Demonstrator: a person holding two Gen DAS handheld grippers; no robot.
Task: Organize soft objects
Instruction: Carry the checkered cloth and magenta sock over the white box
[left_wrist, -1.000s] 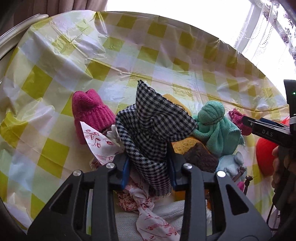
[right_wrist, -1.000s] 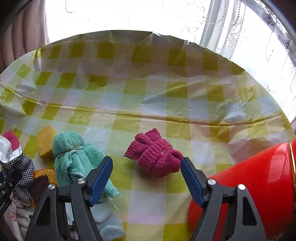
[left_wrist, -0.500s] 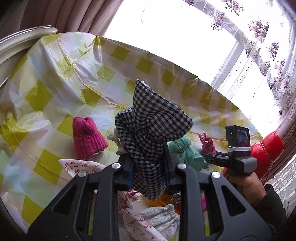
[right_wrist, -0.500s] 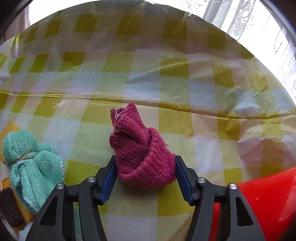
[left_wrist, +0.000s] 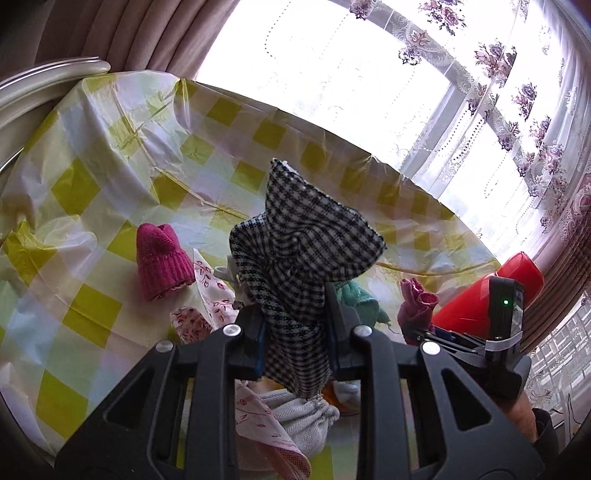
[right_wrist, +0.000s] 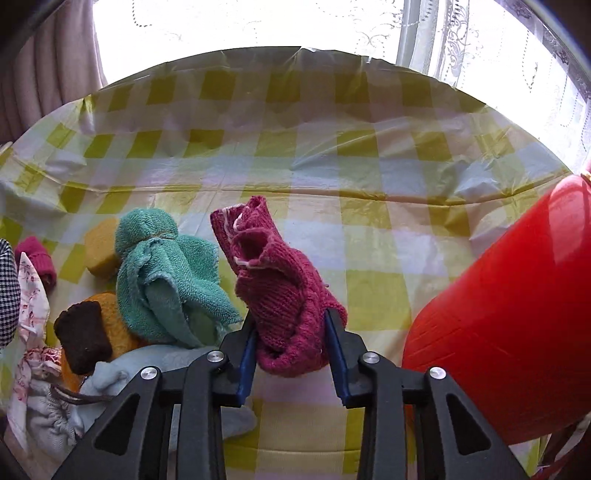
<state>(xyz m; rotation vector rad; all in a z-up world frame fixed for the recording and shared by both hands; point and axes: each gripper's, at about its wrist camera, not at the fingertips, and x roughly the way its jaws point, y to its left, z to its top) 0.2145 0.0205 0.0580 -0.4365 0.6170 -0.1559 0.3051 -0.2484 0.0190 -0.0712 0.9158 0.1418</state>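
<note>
My left gripper (left_wrist: 295, 332) is shut on a black-and-white checked cloth (left_wrist: 303, 251), held up above the pile of soft things. My right gripper (right_wrist: 290, 343) has its jaws closing on a dark pink knitted piece (right_wrist: 280, 280), and both blue pads press into its sides. In the left wrist view that same knitted piece (left_wrist: 417, 302) shows at the right, just in front of the red bin (left_wrist: 480, 299). In the right wrist view the red bin (right_wrist: 498, 332) lies on its side, close to the right of the gripper.
A teal towel bundle (right_wrist: 166, 273), a yellow sponge (right_wrist: 101, 245), a brown sponge (right_wrist: 83, 334) and a pale blue cloth (right_wrist: 147, 369) lie left of the right gripper. A pink knitted hat (left_wrist: 162, 262), a floral cloth (left_wrist: 218, 295) and a grey pouch (left_wrist: 299, 417) lie on the checked tablecloth (right_wrist: 332, 166).
The right gripper moved forward over the dark pink knitted piece and closed its jaws onto it. The left gripper rose and tipped upward with the checked cloth in its grip.
</note>
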